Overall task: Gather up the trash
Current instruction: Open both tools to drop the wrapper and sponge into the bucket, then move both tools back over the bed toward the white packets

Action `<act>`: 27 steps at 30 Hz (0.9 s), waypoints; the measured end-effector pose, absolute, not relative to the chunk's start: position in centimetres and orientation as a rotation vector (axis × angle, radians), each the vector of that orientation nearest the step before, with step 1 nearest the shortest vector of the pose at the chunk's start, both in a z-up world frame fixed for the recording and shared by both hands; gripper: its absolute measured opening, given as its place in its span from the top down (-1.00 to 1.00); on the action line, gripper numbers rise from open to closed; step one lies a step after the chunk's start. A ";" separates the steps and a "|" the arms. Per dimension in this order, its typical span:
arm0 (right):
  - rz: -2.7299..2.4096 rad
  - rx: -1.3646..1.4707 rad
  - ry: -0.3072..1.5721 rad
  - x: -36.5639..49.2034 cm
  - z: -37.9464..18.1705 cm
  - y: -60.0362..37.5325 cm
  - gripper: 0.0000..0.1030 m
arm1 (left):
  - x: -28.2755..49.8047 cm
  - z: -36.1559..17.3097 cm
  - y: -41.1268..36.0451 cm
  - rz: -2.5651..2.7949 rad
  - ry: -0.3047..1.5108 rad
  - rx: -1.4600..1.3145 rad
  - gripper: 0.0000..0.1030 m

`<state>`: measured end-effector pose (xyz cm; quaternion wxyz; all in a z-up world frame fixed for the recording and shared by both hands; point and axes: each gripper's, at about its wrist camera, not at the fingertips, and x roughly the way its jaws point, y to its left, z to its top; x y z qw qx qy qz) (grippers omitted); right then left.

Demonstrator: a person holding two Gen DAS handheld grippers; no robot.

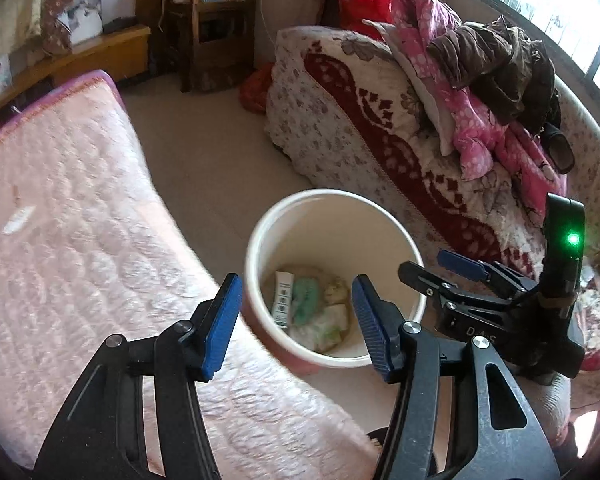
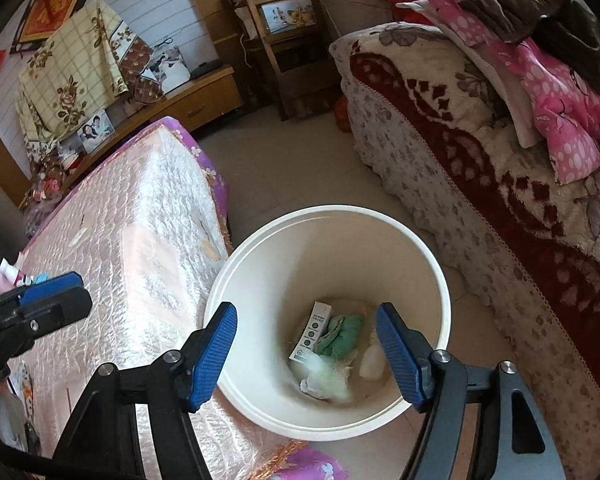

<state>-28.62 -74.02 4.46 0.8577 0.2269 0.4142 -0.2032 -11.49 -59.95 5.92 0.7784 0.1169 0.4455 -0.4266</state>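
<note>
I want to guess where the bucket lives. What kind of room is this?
Probably a bedroom in someone's home. A bed with a pink quilted cover stands beside the white trash bin, clothes are piled on a blanket-covered couch or bed, and a framed photo sits on a wooden cabinet.

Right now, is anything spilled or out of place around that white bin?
Nothing is spilled: the bin stands upright on the floor, with the trash lying at its bottom. The one stray thing is a small white scrap left on the pink bed cover, apart from the bin. Both grippers hang open above the bin, holding nothing.
</note>
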 end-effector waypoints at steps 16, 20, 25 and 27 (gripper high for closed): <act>-0.274 0.399 0.848 -26.1 7.5 -64.9 -0.35 | -11.0 9.4 -48.2 -0.728 0.853 0.254 -0.08; -0.200 0.369 0.853 -24.5 8.3 -61.0 -0.35 | -10.4 9.9 -44.1 -0.686 0.854 0.236 -0.08; -0.105 0.328 0.874 -22.2 8.6 -55.8 -0.36 | -8.5 10.0 -38.3 -0.615 0.864 0.206 -0.08; -0.062 0.327 0.882 -21.2 8.5 -53.9 -0.36 | -7.5 9.7 -35.5 -0.585 0.877 0.189 -0.08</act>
